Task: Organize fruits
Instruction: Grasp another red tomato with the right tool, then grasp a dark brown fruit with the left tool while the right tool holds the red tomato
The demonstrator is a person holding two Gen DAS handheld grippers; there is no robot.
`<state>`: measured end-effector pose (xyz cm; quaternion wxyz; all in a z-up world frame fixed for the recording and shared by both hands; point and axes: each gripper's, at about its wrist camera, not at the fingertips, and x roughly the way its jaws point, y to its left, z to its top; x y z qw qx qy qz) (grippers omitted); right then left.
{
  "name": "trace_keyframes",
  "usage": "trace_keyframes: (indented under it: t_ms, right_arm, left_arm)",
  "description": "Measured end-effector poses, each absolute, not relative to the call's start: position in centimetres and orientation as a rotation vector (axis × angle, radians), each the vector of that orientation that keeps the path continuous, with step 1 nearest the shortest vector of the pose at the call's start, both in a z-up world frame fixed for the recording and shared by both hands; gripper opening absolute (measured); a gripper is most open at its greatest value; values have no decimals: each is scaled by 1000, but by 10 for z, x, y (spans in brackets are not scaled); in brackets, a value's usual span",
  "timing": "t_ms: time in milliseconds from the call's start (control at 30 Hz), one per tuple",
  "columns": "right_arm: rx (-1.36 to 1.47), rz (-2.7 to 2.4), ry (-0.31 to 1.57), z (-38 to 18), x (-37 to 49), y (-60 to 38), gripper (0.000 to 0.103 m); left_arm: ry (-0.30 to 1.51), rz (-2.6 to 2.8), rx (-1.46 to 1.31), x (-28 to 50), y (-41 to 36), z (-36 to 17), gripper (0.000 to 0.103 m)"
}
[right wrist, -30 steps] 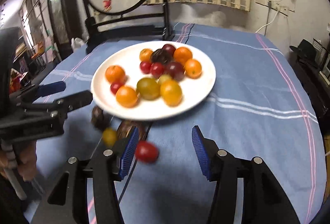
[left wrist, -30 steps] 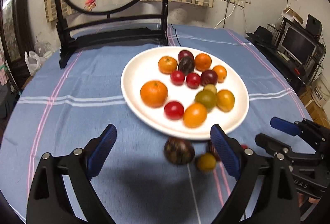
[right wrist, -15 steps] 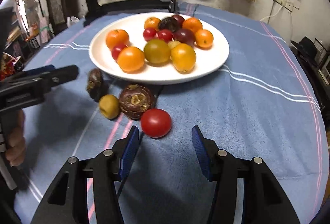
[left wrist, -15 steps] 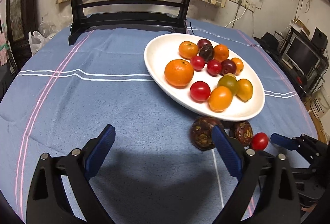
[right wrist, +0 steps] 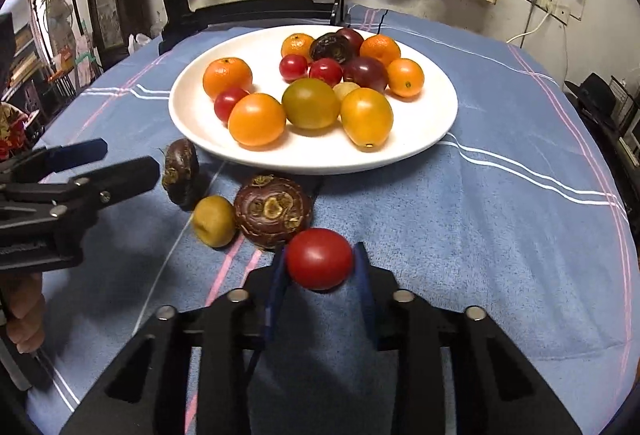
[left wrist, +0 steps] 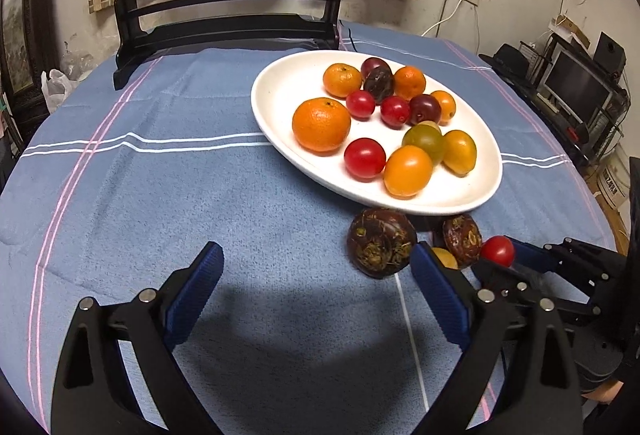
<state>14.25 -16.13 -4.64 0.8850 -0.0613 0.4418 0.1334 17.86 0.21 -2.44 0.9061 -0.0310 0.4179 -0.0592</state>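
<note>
A white plate holds several oranges, red, purple and yellow-green fruits. My right gripper is shut on a red cherry tomato, which also shows in the left wrist view. Just ahead of it on the blue cloth lie a dark brown round fruit, a small yellow fruit and a second dark brown fruit. My left gripper is open and empty, its right finger beside that second brown fruit.
A dark wooden stand with a round painted screen stands at the table's far side behind the plate. The round table's blue striped cloth stretches left of the plate. A monitor and shelves stand off the table at right.
My right gripper has moved forward and closed on the red cherry tomato. My left gripper has shifted slightly and stays open.
</note>
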Motion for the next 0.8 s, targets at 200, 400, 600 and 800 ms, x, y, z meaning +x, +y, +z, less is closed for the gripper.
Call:
trace_keyframes:
  t_ms: [200, 400, 600, 800]
  right_arm:
    - [-45, 289, 919, -43, 138, -175, 32]
    - [-26, 294, 914, -44, 129, -180, 32]
    - [-28, 307, 907, -42, 129, -180, 32]
    - [-37, 326, 906, -41, 127, -178, 32]
  left_arm:
    - [865, -127, -59, 178, 0, -25, 92]
    - [877, -129, -38, 179, -5, -30, 92]
    - [877, -124, -12, 180, -11, -36, 92]
    - [865, -119, 8, 187, -17, -41, 92]
